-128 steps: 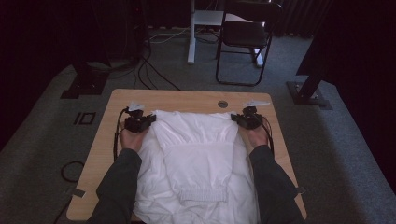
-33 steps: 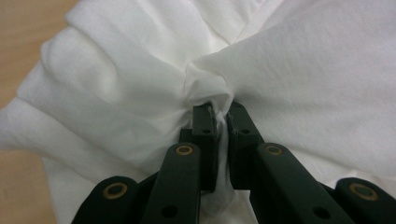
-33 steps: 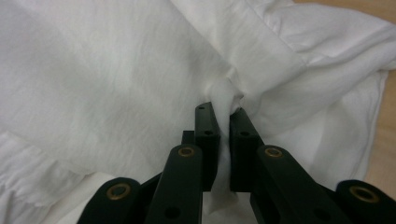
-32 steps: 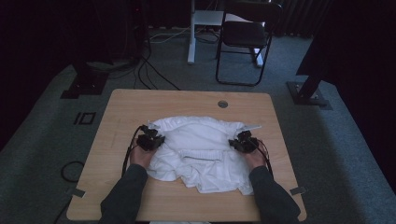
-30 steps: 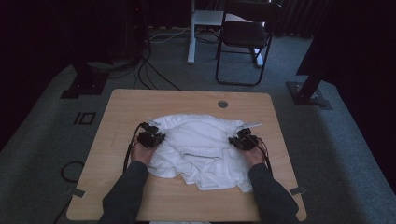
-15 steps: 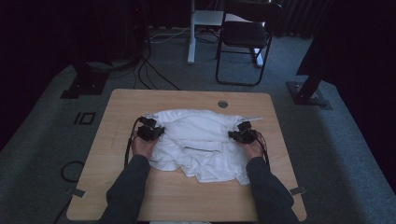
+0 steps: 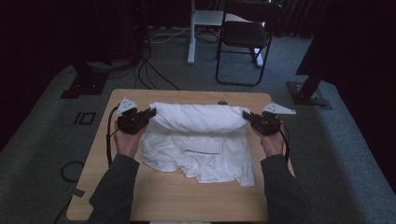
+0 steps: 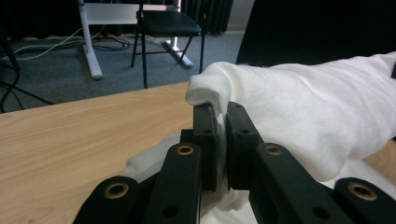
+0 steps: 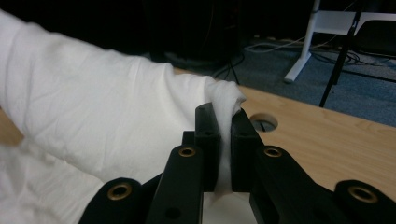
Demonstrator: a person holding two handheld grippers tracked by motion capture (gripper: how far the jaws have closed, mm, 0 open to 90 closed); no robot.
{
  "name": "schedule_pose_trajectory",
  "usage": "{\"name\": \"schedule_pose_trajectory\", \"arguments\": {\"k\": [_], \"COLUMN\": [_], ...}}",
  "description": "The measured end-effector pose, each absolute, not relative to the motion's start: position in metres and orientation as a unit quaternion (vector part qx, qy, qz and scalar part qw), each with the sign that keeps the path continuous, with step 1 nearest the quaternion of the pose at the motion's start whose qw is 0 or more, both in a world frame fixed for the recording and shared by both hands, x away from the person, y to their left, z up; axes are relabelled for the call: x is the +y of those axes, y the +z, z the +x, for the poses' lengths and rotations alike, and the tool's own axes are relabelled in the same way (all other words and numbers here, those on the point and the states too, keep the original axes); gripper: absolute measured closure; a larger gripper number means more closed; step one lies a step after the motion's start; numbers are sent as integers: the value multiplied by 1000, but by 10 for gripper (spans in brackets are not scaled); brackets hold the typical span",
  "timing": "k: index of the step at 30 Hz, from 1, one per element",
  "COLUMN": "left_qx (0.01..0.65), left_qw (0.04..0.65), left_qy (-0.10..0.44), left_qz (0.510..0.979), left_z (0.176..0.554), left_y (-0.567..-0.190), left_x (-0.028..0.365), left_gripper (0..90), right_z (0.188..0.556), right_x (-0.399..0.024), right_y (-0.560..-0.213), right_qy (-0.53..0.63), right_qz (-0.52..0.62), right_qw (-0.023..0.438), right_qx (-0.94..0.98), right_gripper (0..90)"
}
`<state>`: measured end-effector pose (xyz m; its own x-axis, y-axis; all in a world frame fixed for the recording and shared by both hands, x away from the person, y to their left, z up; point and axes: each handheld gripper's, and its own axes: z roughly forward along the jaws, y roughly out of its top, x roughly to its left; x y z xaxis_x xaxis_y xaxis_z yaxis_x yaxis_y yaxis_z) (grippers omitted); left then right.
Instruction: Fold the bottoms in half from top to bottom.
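White cloth (image 7: 198,140) lies across the middle of the wooden surface (image 7: 107,172), and its far edge is raised off the wood into a rounded, stretched roll between the two hands. At the left end of that roll, the left tool (image 7: 150,113) has its jaws pressed together on a bunched corner of the fabric; in the left gripper view the same tool (image 8: 221,122) shows the white cloth (image 8: 303,116) squeezed thin between the two black pads, with a lump of it folded over the top of them. The left hand (image 7: 127,140) sits just behind, a dark cable looping down beside it.

From there the roll runs level across to the right, while the rest of the cloth hangs from it and rests crumpled on the surface nearer the person, its lower hem reaching toward the near right part of the wood.

At the right end, the right tool (image 7: 246,116) pinches the other corner, held by the right hand (image 7: 272,140). In the right gripper view that tool (image 9: 222,122) has a thin strip of fabric caught between its pads, and a round hole (image 9: 263,122) in the surface lies just beyond.

Farther back on the grey carpet stands a black chair (image 7: 245,35).
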<state>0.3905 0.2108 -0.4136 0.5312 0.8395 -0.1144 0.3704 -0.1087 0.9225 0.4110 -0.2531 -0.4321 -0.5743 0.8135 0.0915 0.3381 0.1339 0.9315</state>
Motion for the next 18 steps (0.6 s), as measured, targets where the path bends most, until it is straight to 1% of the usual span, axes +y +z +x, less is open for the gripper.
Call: {"name": "schedule_pose_trajectory", "arguments": {"k": [3,7,11,14,15,17,18], "left_qx": [422,423,425,419,415,408,407], "left_qw": [508,489,482,480,483,497,505], "left_qy": [213,187,171,162,160,162,164], "left_qz": [720,740,747,753,754,748,743], "left_z": [378,359,347,340,338,334,334], "left_y": [-428,-456,-469,-471,-471,-467,-465], "left_x": [215,224,228,229,229,230,230], "left_gripper": [844,832,809,753,733,628,571], "right_z": [398,377,362,355,354,351,349], "right_x": [-252,-254,-254,-257,-258,-260,-262], "right_y": [-443,-468,-491,-499,-499,-498,-495], "right_qy": [507,502,486,483,485,494,503], "right_qz": [389,384,383,388,388,382,379], "right_qw": [224,199,181,172,169,163,168], "right_qx": [735,749,765,766,765,764,758], "right_gripper": [847,838,828,804,783,636,545]}}
